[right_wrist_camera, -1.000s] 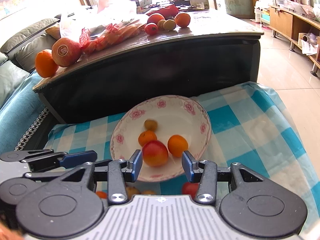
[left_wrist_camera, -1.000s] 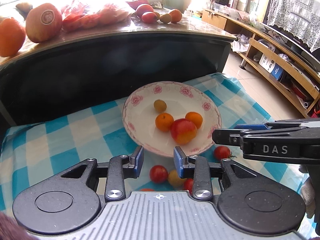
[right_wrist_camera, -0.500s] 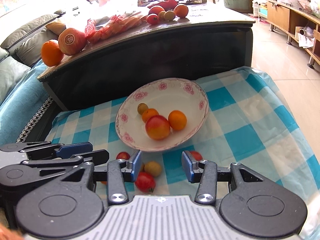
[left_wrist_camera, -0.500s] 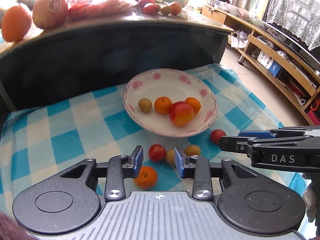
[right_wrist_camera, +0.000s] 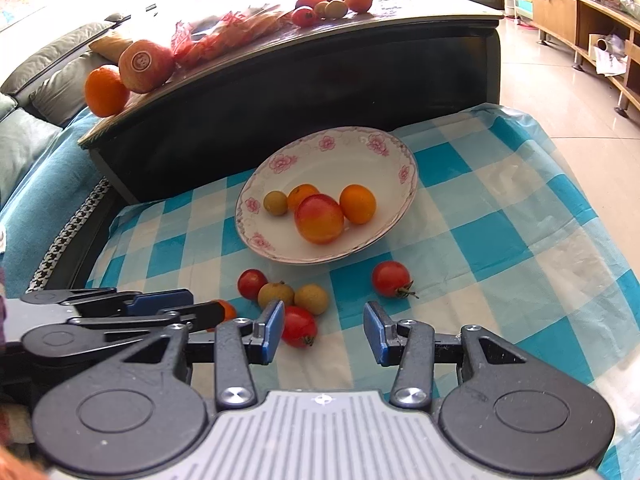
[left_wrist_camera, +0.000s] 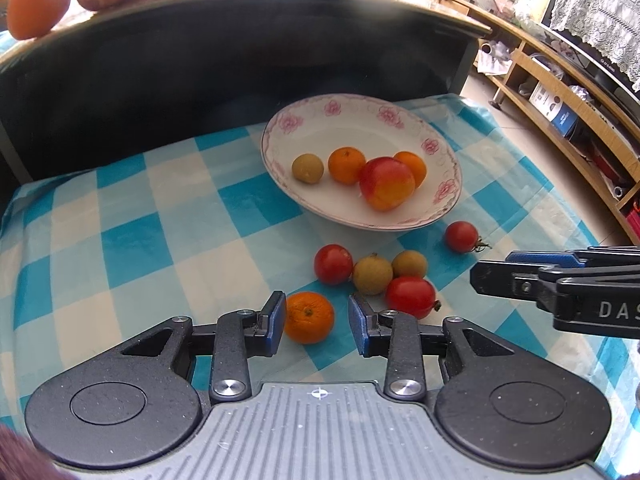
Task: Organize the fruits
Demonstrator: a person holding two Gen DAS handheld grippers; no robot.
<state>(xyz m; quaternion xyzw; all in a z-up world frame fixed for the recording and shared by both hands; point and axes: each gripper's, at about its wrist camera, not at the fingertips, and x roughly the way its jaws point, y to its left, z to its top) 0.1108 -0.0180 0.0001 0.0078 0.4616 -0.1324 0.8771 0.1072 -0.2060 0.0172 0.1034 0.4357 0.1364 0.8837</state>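
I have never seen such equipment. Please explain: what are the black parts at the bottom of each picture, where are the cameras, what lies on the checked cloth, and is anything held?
There is no robot: a person carries two hand-held grippers, each with a camera looking along its fingers. One picture comes from the left gripper, the other from the right gripper. On the checked cloth stands a flowered plate with four fruits. Loose fruit lies before it: three tomatoes, two brownish fruits and a small orange. The left fingers stand on either side of that orange, with a gap showing on one side at least. Nothing is held; both grippers are open.
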